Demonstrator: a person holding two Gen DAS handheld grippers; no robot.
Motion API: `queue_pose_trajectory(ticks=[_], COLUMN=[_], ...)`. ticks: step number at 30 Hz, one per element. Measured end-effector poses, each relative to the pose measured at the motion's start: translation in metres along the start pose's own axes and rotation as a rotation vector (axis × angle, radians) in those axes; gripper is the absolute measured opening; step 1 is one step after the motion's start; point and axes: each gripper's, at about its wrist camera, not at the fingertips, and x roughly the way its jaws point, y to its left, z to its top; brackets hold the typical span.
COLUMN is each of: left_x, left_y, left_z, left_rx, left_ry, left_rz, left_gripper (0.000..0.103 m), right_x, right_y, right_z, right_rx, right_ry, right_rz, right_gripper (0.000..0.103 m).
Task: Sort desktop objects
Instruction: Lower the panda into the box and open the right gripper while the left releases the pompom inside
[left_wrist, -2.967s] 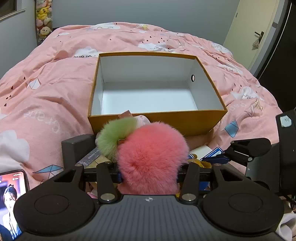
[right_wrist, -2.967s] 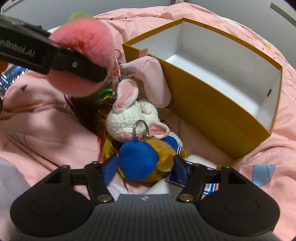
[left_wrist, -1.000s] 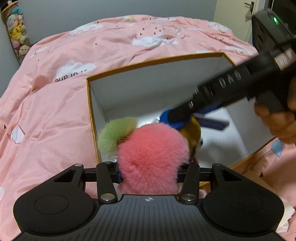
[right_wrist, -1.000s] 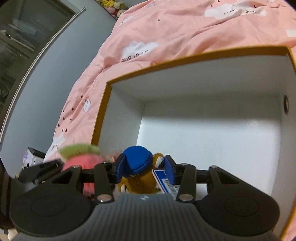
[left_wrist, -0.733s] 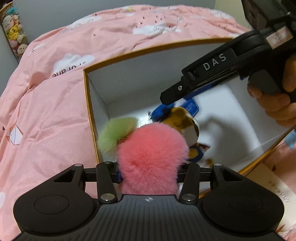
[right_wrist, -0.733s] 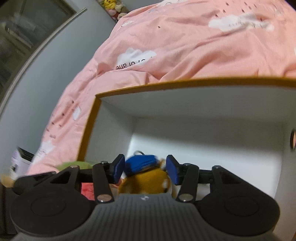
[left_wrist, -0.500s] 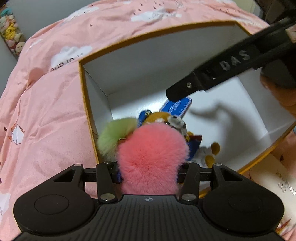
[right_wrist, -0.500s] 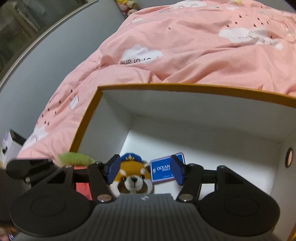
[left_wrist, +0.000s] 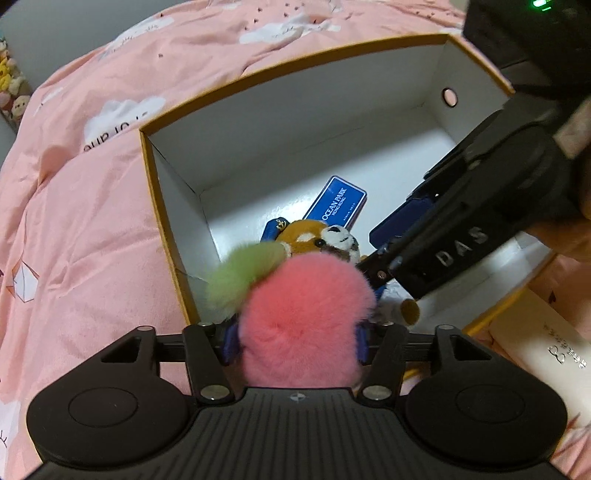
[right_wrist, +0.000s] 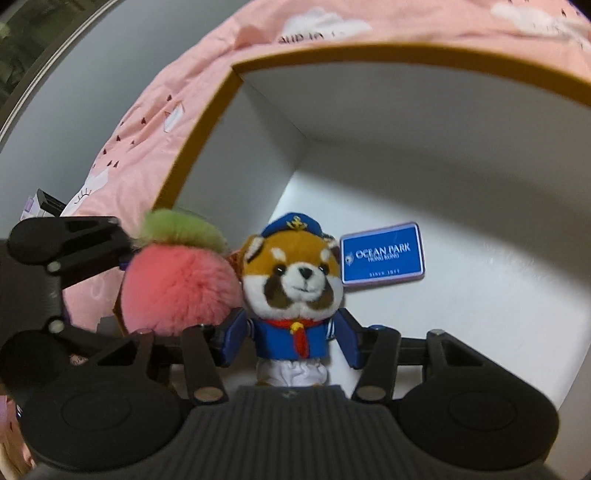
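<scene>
A pink pompom (left_wrist: 299, 314) with a green tuft sits between the pads of my left gripper (left_wrist: 295, 339), just over the near-left corner of the orange box (left_wrist: 295, 63). The left jaws are opening, but the fur still fills the gap. A red panda plush (right_wrist: 295, 280) in a blue sailor suit lies on the white box floor, with its blue tag card (right_wrist: 382, 254) behind it. My right gripper (right_wrist: 291, 341) reaches down into the box. Its jaws straddle the plush's body and are closing, with the pads just beside its sleeves. The pompom (right_wrist: 181, 284) hangs left of the plush.
The box (right_wrist: 369, 55) rests on a pink duvet (left_wrist: 81, 221) that surrounds it. A white booklet (left_wrist: 546, 343) lies outside the box at its right. A hand (left_wrist: 569, 236) holds the right gripper (left_wrist: 384, 247). Small plush toys (left_wrist: 14, 88) stand far left.
The right gripper let go of the panda plush, which dropped to the box floor with its card, then sank down around it. The left gripper tilted further over the box, pompom still in it.
</scene>
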Motion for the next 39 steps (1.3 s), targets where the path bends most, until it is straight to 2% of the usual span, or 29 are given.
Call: queue_pose_trajectory(ticks=[5, 10, 11, 13, 18, 21, 31, 39], left_x=[-0.012, -0.026, -0.029, -0.038, -0.045, -0.041, -0.033, -0.039], left_y=[0.004, 0.015, 0.016, 0.02, 0.031, 0.039, 0.042, 0.039], left_z=[-0.01, -0.012, -0.011, -0.012, -0.014, -0.017, -0.026, -0.027], left_rx=[-0.024, -0.092, -0.103, -0.127, -0.179, -0.216, -0.248, -0.248], left_ry=[-0.033, -0.086, -0.099, -0.123, -0.135, -0.123, -0.121, -0.144], left_rz=[-0.02, -0.009, -0.001, 0.005, 0.037, 0.016, -0.014, 0.002], left_gripper=[0.066, 0.058, 0.058, 0.055, 0.049, 0.044, 0.04, 0.04], right_x=[0.001, 0.01, 0.013, 0.017, 0.011, 0.007, 0.02, 0.008], right_y=[0.0, 0.008, 0.008, 0.008, 0.0, -0.005, -0.006, 0.008], right_z=[-0.004, -0.001, 0.0, 0.001, -0.001, -0.008, -0.013, -0.022], right_rx=[-0.001, -0.022, -0.02, -0.005, 0.081, 0.124, 0.352, 0.322], right_ry=[0.022, 0.066, 0.073, 0.092, 0.101, 0.124, 0.117, 0.079], right_rz=[-0.008, -0.009, -0.012, -0.014, -0.009, -0.006, 0.039, -0.012], right_gripper=[0.056, 0.055, 0.054, 0.04, 0.031, 0.03, 0.029, 0.032])
